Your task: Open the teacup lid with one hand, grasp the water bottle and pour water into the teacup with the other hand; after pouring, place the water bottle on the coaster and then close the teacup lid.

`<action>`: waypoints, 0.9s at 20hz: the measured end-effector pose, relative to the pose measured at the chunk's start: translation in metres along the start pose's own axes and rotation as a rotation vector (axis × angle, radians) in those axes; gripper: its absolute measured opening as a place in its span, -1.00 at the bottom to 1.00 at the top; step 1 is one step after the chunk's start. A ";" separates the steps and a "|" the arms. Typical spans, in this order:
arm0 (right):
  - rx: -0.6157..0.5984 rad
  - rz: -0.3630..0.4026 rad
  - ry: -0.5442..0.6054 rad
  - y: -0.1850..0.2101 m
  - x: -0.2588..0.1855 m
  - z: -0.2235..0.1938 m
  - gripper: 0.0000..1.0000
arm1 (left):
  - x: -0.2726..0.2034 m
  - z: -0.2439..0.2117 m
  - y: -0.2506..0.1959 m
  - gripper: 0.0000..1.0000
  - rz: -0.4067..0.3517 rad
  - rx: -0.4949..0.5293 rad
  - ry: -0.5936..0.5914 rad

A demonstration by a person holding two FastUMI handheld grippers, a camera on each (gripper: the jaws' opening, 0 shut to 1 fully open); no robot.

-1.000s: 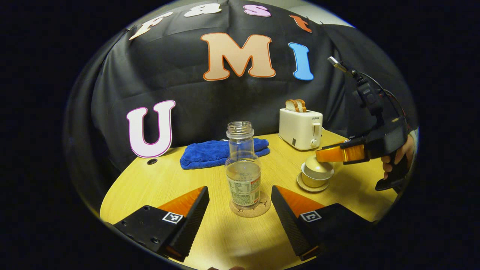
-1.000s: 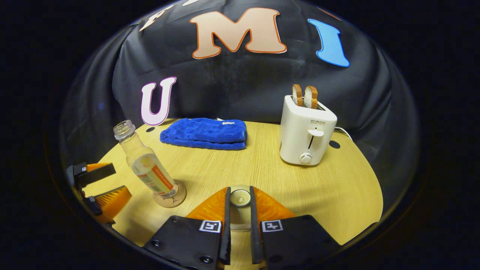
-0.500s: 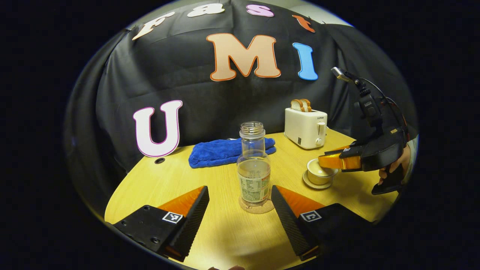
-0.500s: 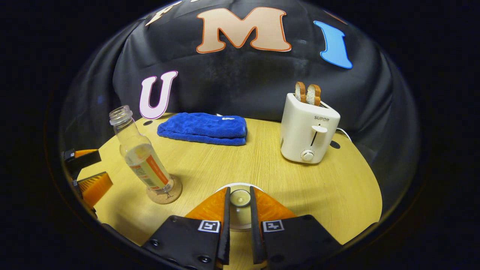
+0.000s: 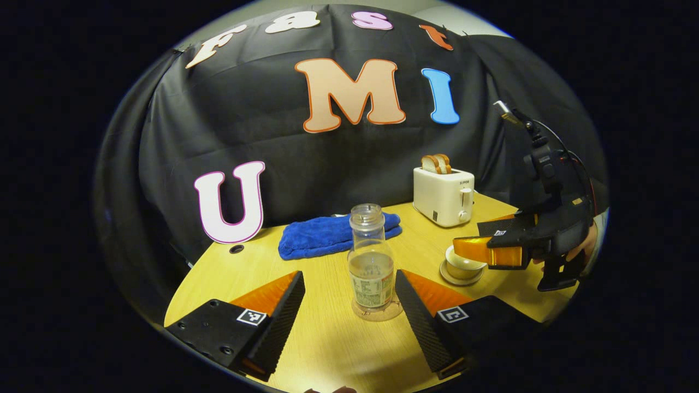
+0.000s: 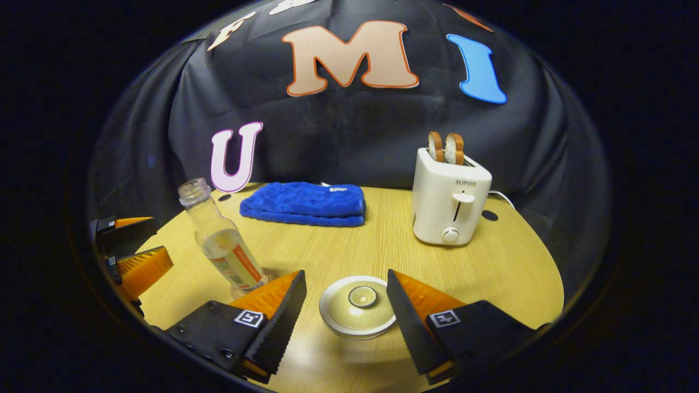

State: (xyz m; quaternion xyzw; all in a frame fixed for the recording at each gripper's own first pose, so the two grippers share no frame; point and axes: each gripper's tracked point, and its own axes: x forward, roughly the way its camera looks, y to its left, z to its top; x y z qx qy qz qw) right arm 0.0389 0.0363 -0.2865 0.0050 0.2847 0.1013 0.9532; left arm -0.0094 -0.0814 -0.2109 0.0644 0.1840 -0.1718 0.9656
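Looking along my right gripper (image 6: pixel 345 297), I found its fingers spread wide, gripping nothing, with the lid (image 6: pixel 357 305) seated on the teacup (image 5: pixel 461 266) between them and touching neither. My left gripper (image 5: pixel 349 295) was equally wide apart and empty, the bottle (image 5: pixel 372 266) standing upright on its coaster (image 5: pixel 377 313) between the fingers, uncapped, partly filled. Teacup sat on its saucer right of the bottle. Far across the table (image 6: pixel 349 245) lay a blue towel (image 6: pixel 304 203) and, to its right, a toaster (image 6: pixel 450 203) with bread in it.
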 end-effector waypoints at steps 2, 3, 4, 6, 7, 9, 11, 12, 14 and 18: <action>0.014 0.000 -0.051 0.002 -0.018 0.020 0.93 | -0.004 0.019 0.009 0.93 0.030 -0.031 -0.046; 0.015 -0.008 -0.087 0.001 -0.027 0.034 0.94 | -0.005 0.029 0.012 0.94 0.043 -0.055 -0.065; 0.014 -0.021 -0.128 -0.002 -0.037 0.049 0.95 | -0.006 0.038 0.016 0.93 0.056 -0.075 -0.086; 0.021 -0.055 -0.212 -0.009 -0.059 0.079 0.95 | -0.009 0.058 0.025 0.94 0.078 -0.096 -0.124; 0.024 -0.073 -0.249 -0.013 -0.068 0.094 0.95 | -0.012 0.066 0.029 0.93 0.090 -0.100 -0.143; 0.033 -0.084 -0.301 -0.014 -0.082 0.114 0.90 | -0.019 0.082 0.037 0.94 0.112 -0.100 -0.177; 0.049 -0.086 -0.335 -0.013 -0.093 0.127 0.94 | -0.026 0.097 0.043 0.93 0.133 -0.102 -0.217; 0.055 -0.092 -0.354 -0.012 -0.100 0.132 0.95 | -0.028 0.102 0.044 0.92 0.143 -0.103 -0.232; 0.061 -0.104 -0.384 -0.012 -0.109 0.139 0.94 | -0.032 0.108 0.047 0.92 0.153 -0.103 -0.250; 0.046 -0.090 -0.411 -0.006 -0.119 0.149 0.95 | -0.037 0.111 0.056 0.92 0.176 -0.101 -0.247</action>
